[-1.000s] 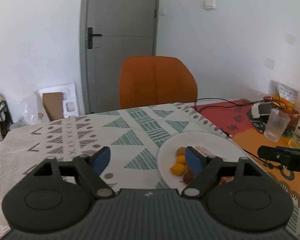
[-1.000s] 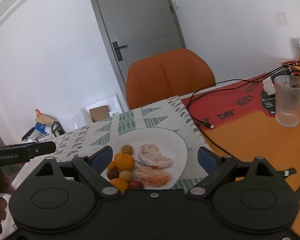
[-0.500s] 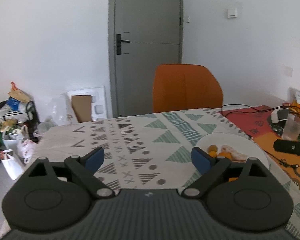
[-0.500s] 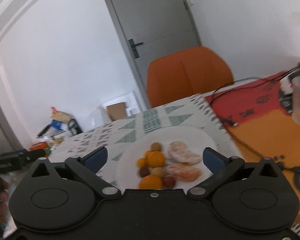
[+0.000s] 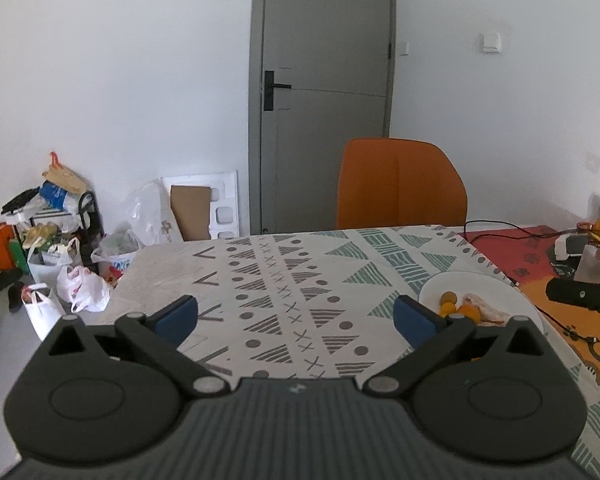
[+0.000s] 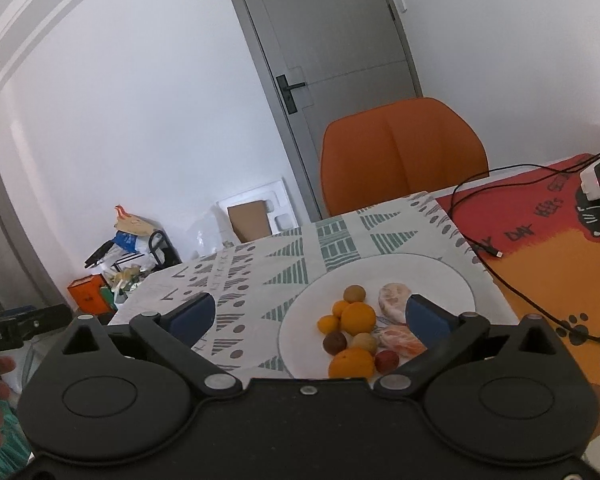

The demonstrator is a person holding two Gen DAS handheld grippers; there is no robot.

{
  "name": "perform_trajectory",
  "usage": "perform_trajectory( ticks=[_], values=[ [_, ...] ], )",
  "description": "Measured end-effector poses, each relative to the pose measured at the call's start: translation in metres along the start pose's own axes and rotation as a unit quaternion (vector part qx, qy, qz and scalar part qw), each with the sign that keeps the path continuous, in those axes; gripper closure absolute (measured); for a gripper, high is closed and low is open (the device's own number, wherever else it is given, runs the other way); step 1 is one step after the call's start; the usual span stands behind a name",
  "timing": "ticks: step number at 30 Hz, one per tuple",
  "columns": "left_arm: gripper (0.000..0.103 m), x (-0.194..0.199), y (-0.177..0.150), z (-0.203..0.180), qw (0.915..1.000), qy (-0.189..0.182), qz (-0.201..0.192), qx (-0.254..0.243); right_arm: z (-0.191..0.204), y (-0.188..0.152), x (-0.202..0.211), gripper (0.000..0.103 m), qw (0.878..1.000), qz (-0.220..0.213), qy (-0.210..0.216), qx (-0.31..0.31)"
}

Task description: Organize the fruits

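Now both tools gape wide and hold nothing. Left tool point(image 5: 296, 316) hangs over the desk point(image 5: 260, 280); right tool point(image 6: 310, 316) hovers above the fruits point(image 6: 358, 318) heaped on the plate point(image 6: 440, 280).

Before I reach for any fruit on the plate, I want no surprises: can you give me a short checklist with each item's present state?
1. Right gripper open, empty: ok.
2. Left gripper open, empty: ok.
3. Fruits grouped on the white plate, none on the cloth: ok.
4. Right gripper over the plate: ok; left aims left of the plate: not ok.
5. Black cable off the plate: ok.
6. Destination container: cannot tell, none in view.
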State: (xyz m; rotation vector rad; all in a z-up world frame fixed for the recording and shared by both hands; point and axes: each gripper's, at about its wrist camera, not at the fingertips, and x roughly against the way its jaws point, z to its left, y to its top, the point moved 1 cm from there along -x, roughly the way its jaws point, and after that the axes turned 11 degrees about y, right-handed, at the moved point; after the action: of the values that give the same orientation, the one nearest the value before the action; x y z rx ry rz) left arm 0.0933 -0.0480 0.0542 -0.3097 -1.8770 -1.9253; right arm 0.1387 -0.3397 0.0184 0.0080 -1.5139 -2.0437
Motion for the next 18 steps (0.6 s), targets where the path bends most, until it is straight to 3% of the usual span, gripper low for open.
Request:
perform_trajectory(
  ticks=[9, 18],
  values=[
    [0.0, 0.009, -0.006, 0.021, 0.9998, 0.005, 0.007, 0.02, 0.031, -0.001, 0.004, 0.0, 1.0, -0.015, 0.023, 0.014],
    [0.0, 0.02, -0.017, 0.038, 0.9991, 0.019, 0.016, 0.034, 0.043, -0.005, 0.009, 0.0, 0.999, 0.008, -0.022, 0.035]
  ],
)
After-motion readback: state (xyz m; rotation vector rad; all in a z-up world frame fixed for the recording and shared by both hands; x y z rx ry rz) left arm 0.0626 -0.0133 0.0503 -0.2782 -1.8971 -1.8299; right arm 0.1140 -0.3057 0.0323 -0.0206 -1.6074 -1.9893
